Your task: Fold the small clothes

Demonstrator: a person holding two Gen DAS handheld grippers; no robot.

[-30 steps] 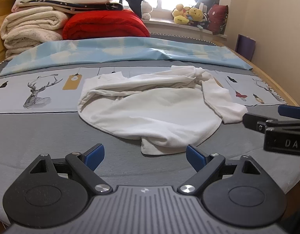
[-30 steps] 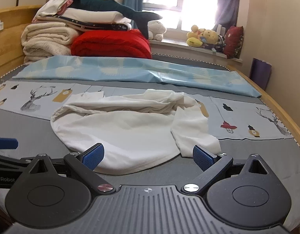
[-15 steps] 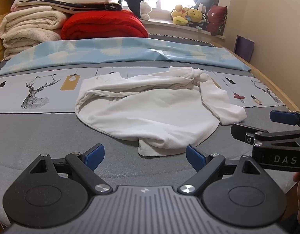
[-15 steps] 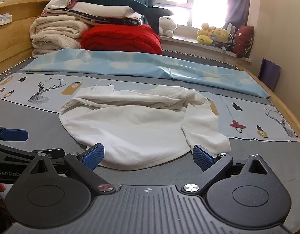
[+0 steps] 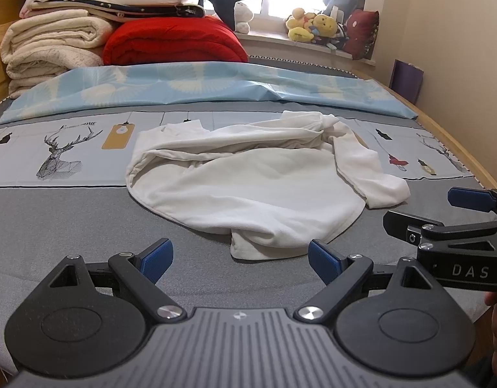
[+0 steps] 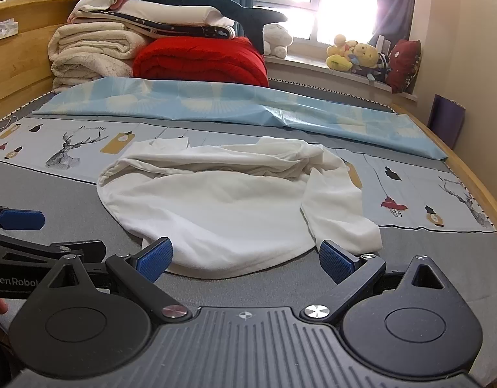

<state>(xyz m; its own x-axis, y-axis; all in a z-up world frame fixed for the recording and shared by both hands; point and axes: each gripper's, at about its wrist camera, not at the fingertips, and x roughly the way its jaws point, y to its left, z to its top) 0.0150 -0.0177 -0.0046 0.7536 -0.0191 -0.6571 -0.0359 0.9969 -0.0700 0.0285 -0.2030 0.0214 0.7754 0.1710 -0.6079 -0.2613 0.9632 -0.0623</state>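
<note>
bedroom with cream walls and a bright window (image 6: 316, 3) behind the bed (image 5: 54, 232), whose grey cover carries a pale printed band with a deer (image 5: 62, 155) drawn toward the left edge. across the far part of the bed lies a light blue sheet (image 5: 196, 84), spread edge to edge. at the far left corner, against the wooden headboard (image 6: 15, 64), stands a stack of cream blankets (image 6: 87, 51), with a folded red quilt (image 6: 200, 59) just beside it. flat bedding and a dark teal plush shark (image 6: 216, 3) rest on top of those piles. soft toys (image 5: 316, 29) sit in a row on the sill at the far right, next to a dark red cushion (image 5: 361, 34). a purple bag (image 6: 447, 119) leans on the wall past the right edge.

near the middle of the bed lies the white shirt (image 5: 248, 187), crumpled and unfolded, half on the printed band and half on the grey. its sleeve (image 5: 368, 171) trails toward the right edge, and a bunched hem reaches the near edge.

the left gripper (image 5: 240, 257) hangs at the near edge, fingers spread wide and empty, the hem between them but untouched. the right gripper (image 6: 245, 258) sits beside it, fingers likewise wide apart, flanking the near fold of the shirt and holding nothing.
</note>
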